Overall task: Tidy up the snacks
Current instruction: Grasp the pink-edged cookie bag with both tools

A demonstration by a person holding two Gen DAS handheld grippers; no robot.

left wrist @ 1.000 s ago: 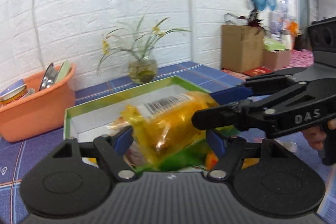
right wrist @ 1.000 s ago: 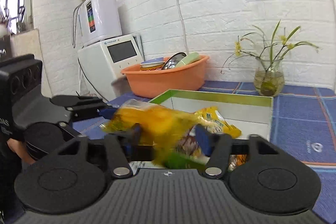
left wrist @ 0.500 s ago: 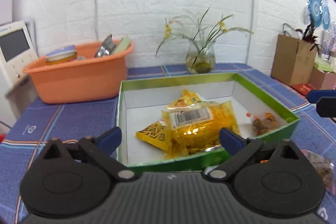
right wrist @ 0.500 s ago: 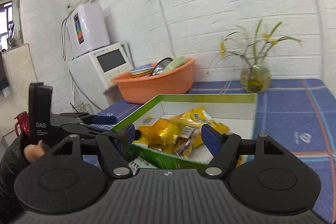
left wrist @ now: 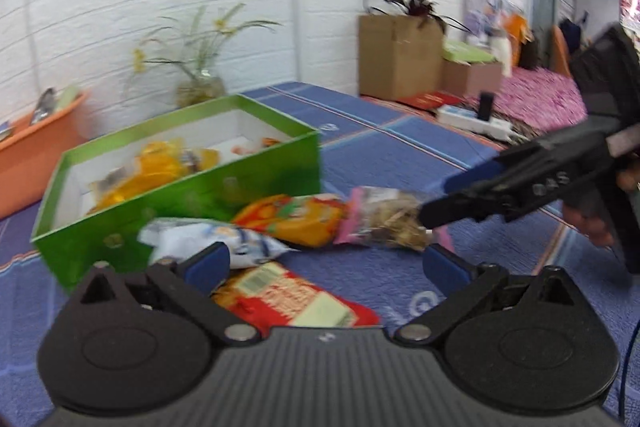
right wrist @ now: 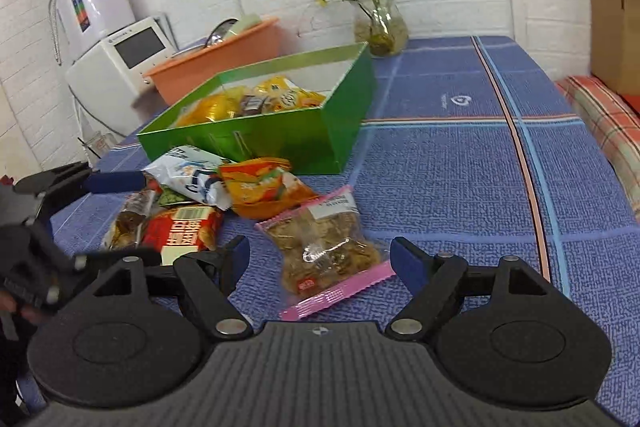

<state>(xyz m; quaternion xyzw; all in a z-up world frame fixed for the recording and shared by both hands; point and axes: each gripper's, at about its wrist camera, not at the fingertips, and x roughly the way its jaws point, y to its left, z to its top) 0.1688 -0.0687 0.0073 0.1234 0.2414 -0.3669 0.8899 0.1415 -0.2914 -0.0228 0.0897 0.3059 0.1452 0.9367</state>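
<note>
Both grippers [left wrist: 326,261] [right wrist: 320,259] — jaws wide, empty

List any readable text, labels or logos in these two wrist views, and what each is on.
"DAS": raised letters on the black right gripper body, left wrist view, blurred.
Red snack packet: white characters and a barcode, too blurred to read.
Clear pink-edged snack bag: white label, red sticker, print too small.
White countertop appliance: small brand line, illegible.
Blue checked tablecloth: pale logo, no legible words.
</note>
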